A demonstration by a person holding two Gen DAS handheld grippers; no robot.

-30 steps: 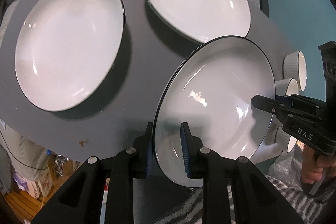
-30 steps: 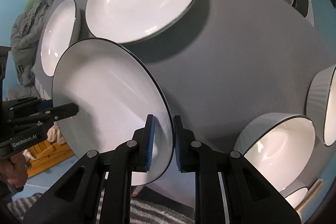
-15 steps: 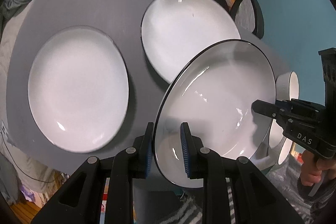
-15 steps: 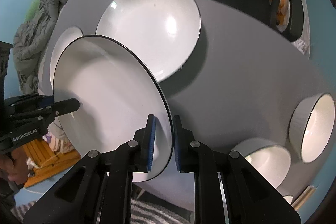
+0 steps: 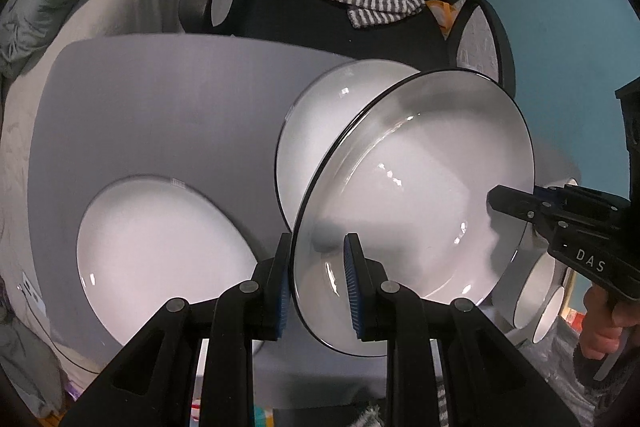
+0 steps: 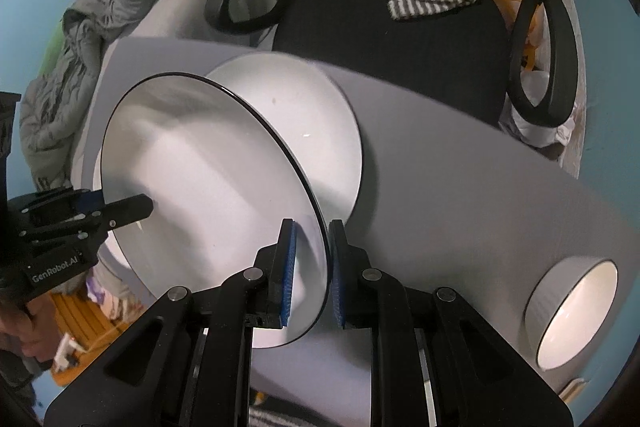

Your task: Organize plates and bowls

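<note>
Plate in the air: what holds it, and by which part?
Both grippers hold the plate by its rim: the left gripper at one edge, the right gripper at the opposite edge.

held plate point(image 5: 420, 187) above table plate point(image 5: 316, 131); bowl point(image 6: 572, 311) right

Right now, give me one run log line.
left gripper: shut on lifted plate | right gripper: shut on lifted plate | over far plate

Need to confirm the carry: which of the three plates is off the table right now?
The black-rimmed plate gripped on opposite edges by the left claw and right claw; the other plates lie flat.
</note>
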